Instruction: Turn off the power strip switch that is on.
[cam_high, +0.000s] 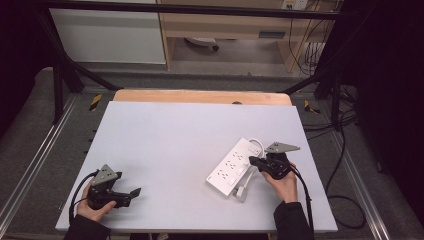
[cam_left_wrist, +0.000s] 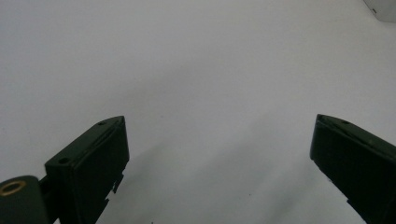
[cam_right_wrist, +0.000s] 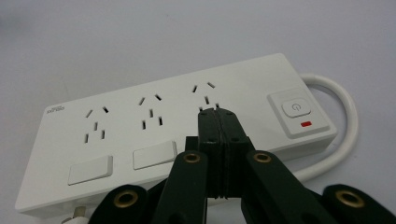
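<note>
Looking down, we see our right hand-held gripper (cam_right_wrist: 218, 112) fully closed, holding nothing, over the white power strip (cam_right_wrist: 140, 135); its white cable (cam_right_wrist: 348, 109) loops just behind, while the left hand-held gripper (cam_left_wrist: 219, 140) gapes empty on the bare surface (cam_high: 170, 145), well apart.

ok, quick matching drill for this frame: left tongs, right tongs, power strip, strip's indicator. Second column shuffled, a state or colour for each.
Column 1:
1. left tongs
2. right tongs
3. power strip
4. indicator

Column 2:
a. red
b. shut, nothing between the jaws, tips over the strip
c. white, lying flat on the table
d. open, over bare table

Pairs: 1-d, 2-b, 3-c, 4-a
</note>
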